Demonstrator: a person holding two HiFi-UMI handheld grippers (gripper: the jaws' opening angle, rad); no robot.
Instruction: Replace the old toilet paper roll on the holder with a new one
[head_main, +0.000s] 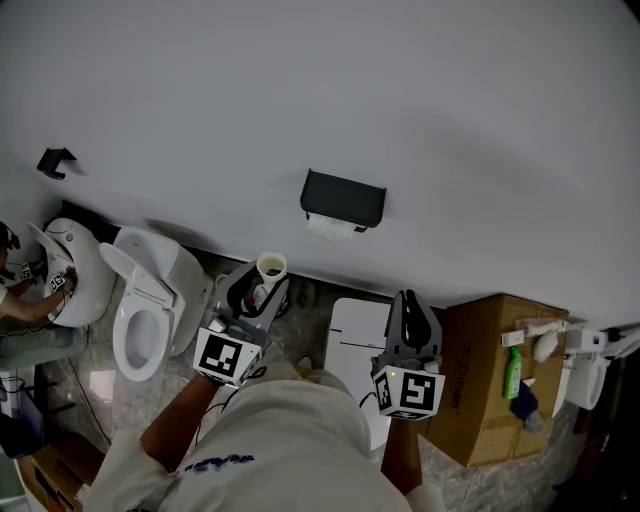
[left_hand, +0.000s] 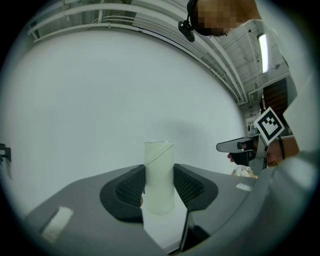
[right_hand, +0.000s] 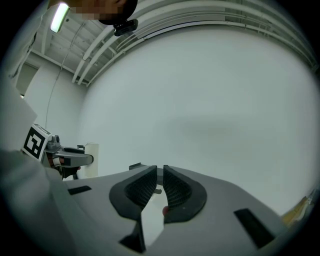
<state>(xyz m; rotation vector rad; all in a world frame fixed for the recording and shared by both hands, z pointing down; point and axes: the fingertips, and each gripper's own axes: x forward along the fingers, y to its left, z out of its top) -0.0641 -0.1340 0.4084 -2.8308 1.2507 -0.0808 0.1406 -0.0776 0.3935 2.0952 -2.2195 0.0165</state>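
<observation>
Gently: the left gripper (left_hand: 159, 175) clamps a pale, empty cardboard tube (left_hand: 159, 155) mid-wall, and it looks light and crushable. The right gripper (right_hand: 160, 172) has its jaws nearly together, empty.

The black holder (head_main: 343, 198) on the wall covers its roll; only some white paper (head_main: 330, 227) shows under it. Left of the holder, a second person (head_main: 25, 305) is cut off by the picture's edge beside a toilet (head_main: 80, 270). Below the holder, the cardboard tube (left_hand: 159, 155) has its foot hidden between the left tool's (left_hand: 159, 170) pads. Right of the holder, the green bottle's (head_main: 513, 375) print is too small to read.
</observation>
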